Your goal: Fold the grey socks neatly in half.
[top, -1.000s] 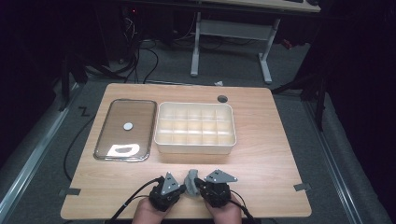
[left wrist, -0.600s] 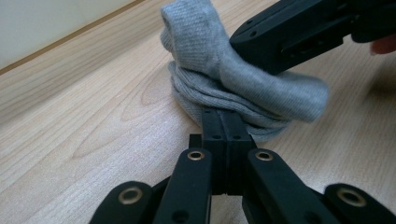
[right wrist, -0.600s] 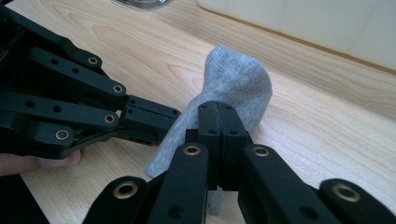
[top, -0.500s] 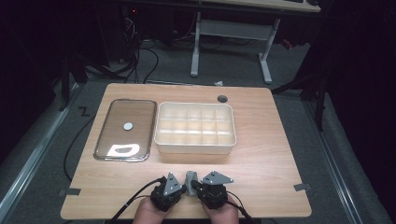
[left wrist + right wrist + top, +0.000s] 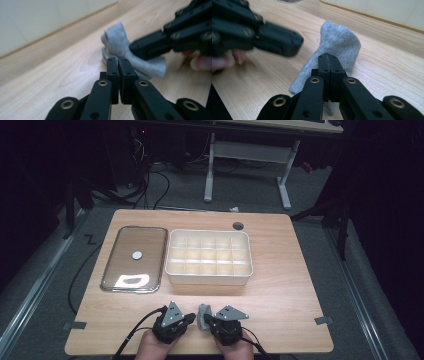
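Small grey knitted sock (image 5: 203, 316) on wooden table (image 5: 280, 285), pinched by left gripper (image 5: 117, 62) and right gripper (image 5: 329, 61), jaws closed.

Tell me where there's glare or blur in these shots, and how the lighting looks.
High view: the table is lit while the room around it is dark, and a white glare patch sits on the clear lid. Left gripper view: the grey sock and right gripper look soft. Right gripper view: the left gripper is blurred.

Tray (image 5: 134, 257) left of divided box (image 5: 209, 257); sock (image 5: 203, 316) before box.
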A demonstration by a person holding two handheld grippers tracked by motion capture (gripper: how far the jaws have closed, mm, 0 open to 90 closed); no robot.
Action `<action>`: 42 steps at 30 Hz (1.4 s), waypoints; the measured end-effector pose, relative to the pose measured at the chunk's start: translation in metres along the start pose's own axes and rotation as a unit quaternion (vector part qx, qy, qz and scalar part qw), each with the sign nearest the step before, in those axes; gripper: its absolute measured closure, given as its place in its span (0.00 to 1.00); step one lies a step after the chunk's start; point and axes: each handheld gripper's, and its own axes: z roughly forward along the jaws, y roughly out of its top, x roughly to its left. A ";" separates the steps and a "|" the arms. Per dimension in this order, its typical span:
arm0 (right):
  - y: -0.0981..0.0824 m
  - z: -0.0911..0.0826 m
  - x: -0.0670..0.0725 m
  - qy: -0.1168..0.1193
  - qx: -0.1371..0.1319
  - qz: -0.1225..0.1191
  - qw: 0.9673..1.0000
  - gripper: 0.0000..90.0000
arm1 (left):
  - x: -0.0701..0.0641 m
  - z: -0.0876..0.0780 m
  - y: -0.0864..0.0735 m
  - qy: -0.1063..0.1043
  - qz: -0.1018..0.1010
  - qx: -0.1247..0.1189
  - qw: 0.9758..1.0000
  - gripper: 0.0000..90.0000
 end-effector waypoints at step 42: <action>0.000 -0.001 -0.002 0.015 0.000 -0.010 1.000 1.00 | 0.007 0.035 0.008 -0.027 -0.009 -0.018 0.999 1.00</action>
